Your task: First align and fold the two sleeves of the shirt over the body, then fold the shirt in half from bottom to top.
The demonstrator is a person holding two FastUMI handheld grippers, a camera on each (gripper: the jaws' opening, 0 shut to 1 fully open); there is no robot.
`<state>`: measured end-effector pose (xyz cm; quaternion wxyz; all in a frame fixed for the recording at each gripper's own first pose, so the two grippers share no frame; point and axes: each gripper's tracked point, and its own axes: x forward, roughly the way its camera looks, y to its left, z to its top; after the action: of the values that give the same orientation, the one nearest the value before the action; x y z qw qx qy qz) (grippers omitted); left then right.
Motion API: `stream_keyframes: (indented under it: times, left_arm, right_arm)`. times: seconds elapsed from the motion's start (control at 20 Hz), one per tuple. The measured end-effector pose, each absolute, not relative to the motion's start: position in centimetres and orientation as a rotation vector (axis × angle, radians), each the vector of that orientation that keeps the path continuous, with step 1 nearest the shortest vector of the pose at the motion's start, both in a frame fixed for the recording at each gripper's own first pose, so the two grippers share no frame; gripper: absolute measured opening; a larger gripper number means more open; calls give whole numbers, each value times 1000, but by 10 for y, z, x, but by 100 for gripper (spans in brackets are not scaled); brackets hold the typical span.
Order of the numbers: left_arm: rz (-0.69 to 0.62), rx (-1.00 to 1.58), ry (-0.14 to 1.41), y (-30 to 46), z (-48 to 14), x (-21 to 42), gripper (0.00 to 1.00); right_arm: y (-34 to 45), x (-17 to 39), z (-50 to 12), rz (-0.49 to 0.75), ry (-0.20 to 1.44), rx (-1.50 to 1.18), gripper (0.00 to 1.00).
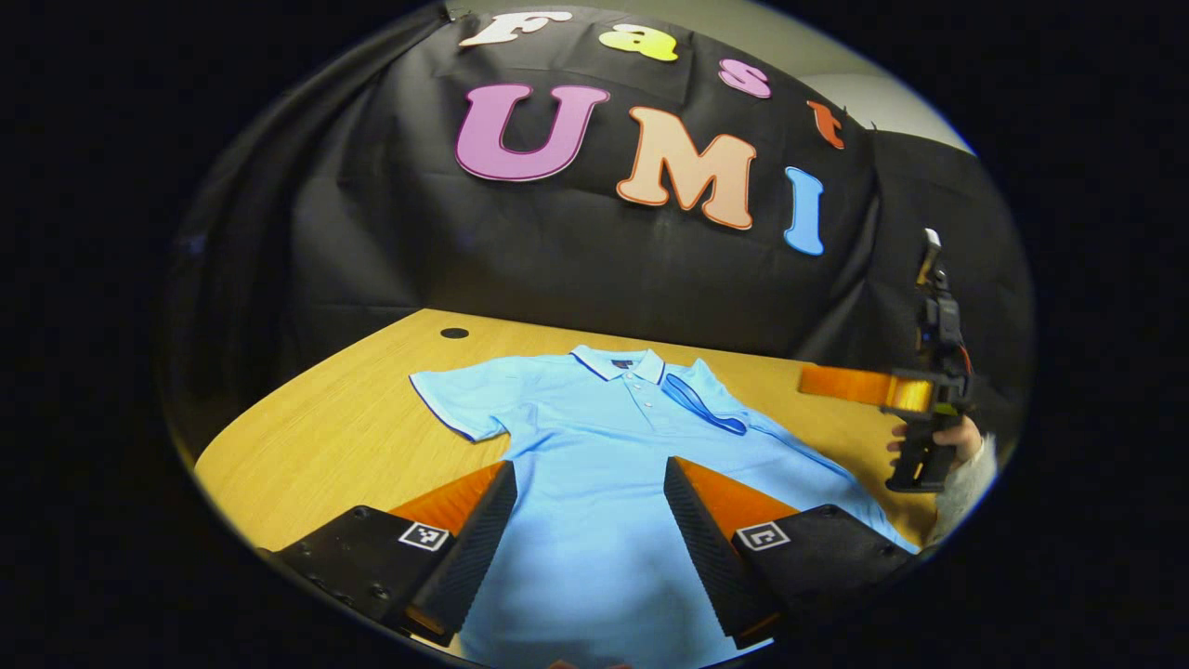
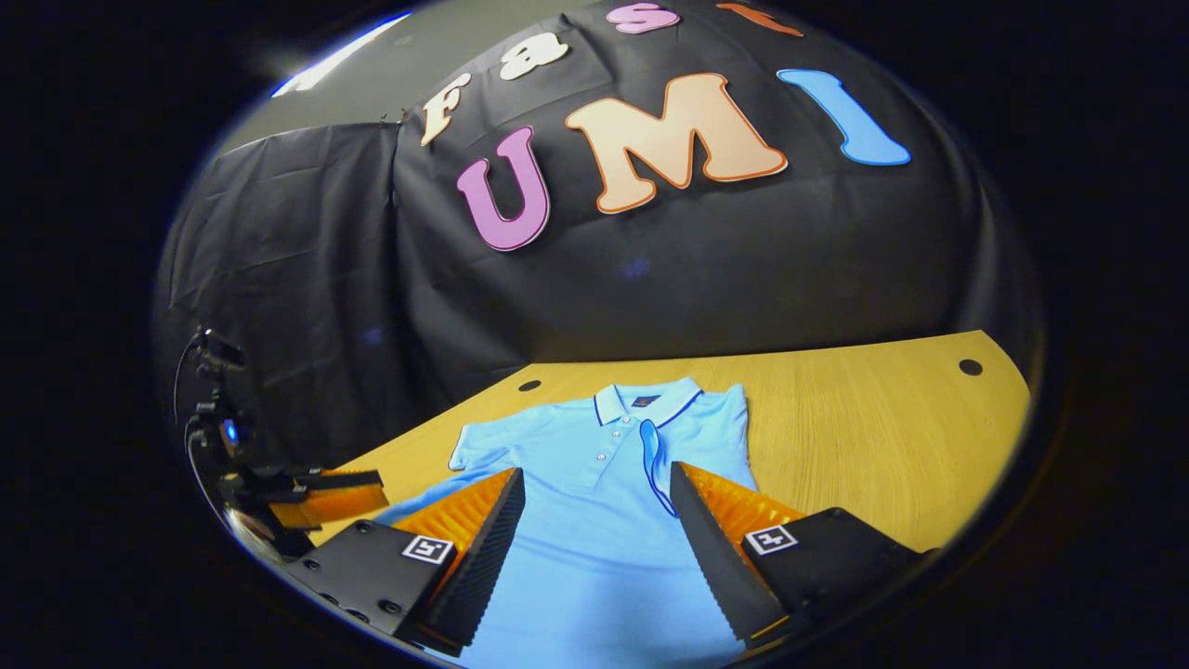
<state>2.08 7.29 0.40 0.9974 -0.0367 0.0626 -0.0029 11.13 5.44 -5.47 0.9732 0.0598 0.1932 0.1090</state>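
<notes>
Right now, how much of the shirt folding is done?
One sleeve already lies folded over the blue shirt. The other sleeve is spread flat on the table. Both grippers, left and right, hover open and empty. Left to do: that sleeve, then the bottom-to-top fold.

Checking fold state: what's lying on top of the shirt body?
One sleeve is folded over the shirt front; the other sleeve lies out on the table. Fabric under the fold is hidden.

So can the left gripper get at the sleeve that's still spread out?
Probably yes: the left gripper is open above the shirt, and the unfolded sleeve lies flat on bare table.
</notes>
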Motion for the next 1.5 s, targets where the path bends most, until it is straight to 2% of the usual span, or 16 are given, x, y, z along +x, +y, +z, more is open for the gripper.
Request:
stream_keyframes:
  times: [0.45, 0.7, 1.0, 1.5]
  left_arm:
    - [173, -7, 179, 180, 31, 79, 95]
    - [197, -9, 234, 214, 32, 126, 94]
    - [213, -22, 369, 234, -3, 167, 94]
    - [230, 1, 458, 244, -35, 178, 94]
  right_arm:
    - [41, 56, -62, 198, 377, 112, 98]
    - [48, 41, -54, 213, 363, 66, 98]
    - [37, 37, -46, 189, 347, 108, 98]
    - [15, 35, -38, 143, 338, 204, 98]
